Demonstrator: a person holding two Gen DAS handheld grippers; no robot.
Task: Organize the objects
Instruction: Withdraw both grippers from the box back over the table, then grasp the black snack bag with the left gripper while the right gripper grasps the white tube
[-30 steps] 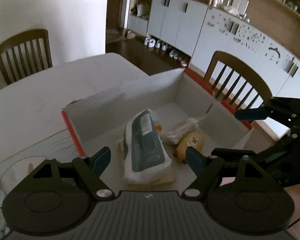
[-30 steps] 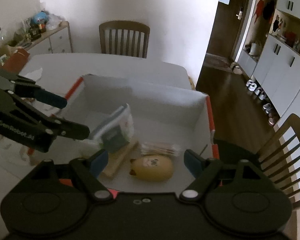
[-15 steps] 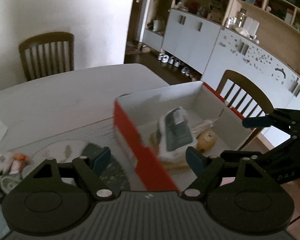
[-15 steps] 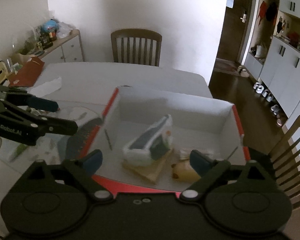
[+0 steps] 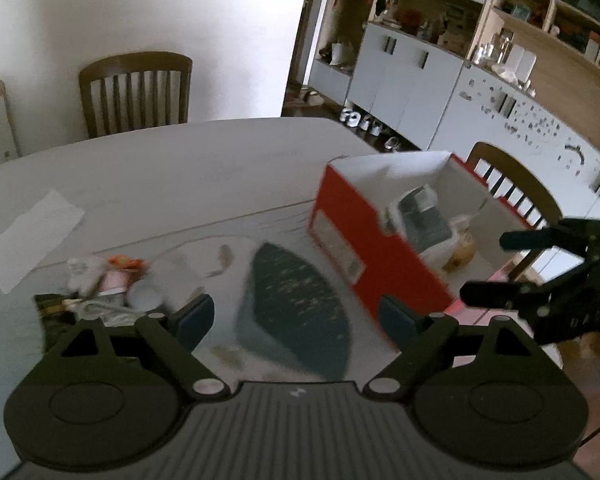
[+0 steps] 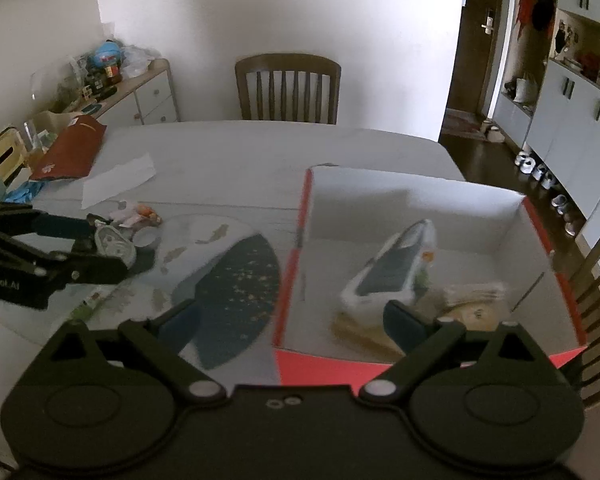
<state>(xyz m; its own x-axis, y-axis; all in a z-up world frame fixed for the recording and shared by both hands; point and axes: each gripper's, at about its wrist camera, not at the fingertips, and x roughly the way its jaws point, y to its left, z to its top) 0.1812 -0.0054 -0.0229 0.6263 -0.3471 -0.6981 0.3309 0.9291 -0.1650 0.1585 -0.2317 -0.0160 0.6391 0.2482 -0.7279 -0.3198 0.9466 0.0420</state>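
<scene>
A red cardboard box with a white inside stands on the table's right side. It holds a white and dark packet, a yellow toy and flat pale items. A pile of small loose objects lies to the left of a dark teal leaf-shaped mat. My left gripper is open and empty above the mat, near the pile. My right gripper is open and empty over the box's near left corner.
A white paper sheet lies on the table's left part, with a red envelope beyond it. Wooden chairs stand at the far side and at the right. A cluttered sideboard stands at the left wall.
Both grippers pulled back and swung left, away from inside the box. The left one went from over the packet to over the mat and loose pile. Both stayed open.
</scene>
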